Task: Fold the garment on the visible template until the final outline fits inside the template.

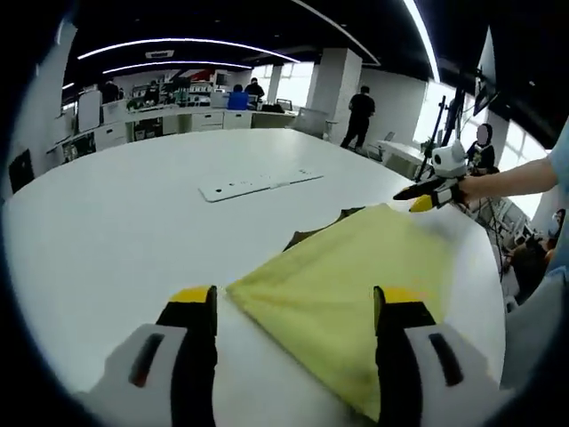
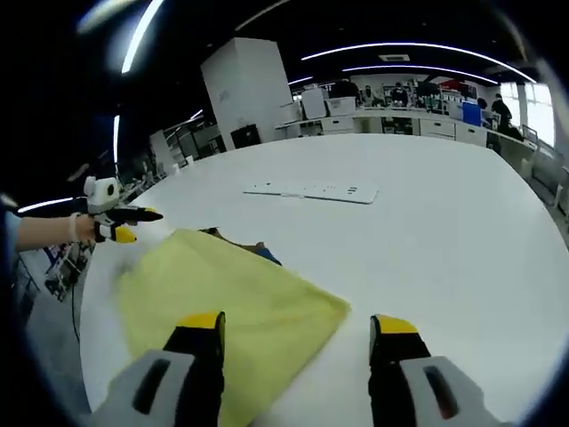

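Open office behind; big white table [image 1: 116, 222] under my grippers. One yellow garment [image 1: 356, 285] lies flat on table, long axis running away from me along table's near edge; dark layer peeks out at its far side, template or not, cannot tell. One white flat strip [image 1: 258, 184] well beyond. My left gripper [image 1: 293, 307]: jaws wide apart, holding nothing, near garment corner between them. My right gripper [image 2: 298, 329]: jaws wide, empty, opposite corner just ahead. Each gripper about equally near its own corner.
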